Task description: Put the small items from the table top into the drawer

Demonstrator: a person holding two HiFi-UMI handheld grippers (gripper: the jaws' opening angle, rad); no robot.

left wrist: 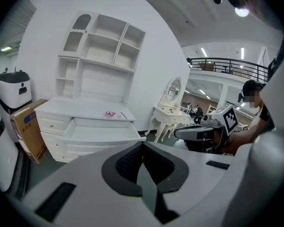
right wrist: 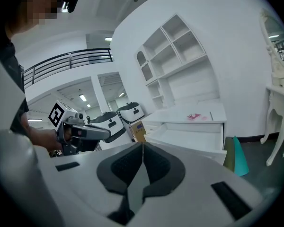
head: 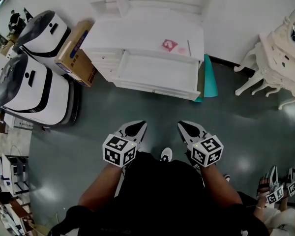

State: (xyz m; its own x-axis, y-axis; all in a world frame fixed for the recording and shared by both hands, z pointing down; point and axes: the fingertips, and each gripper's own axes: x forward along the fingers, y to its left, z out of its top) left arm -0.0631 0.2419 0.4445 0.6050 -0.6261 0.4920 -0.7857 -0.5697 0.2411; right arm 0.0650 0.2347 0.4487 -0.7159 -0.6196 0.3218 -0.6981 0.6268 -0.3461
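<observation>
I'm standing back from the white desk (head: 137, 33), and the job looks unstarted. Its drawer (head: 157, 75) is pulled open and looks bare inside. The cardboard box (head: 76, 50) on the left carries print I can't read. The left gripper (head: 136, 128) and right gripper (head: 187, 128) hang low, both pinched together on nothing. The pink small items (head: 170, 45) lie on the table top toward its right side, well apart from both grippers, all yet to move.
</observation>
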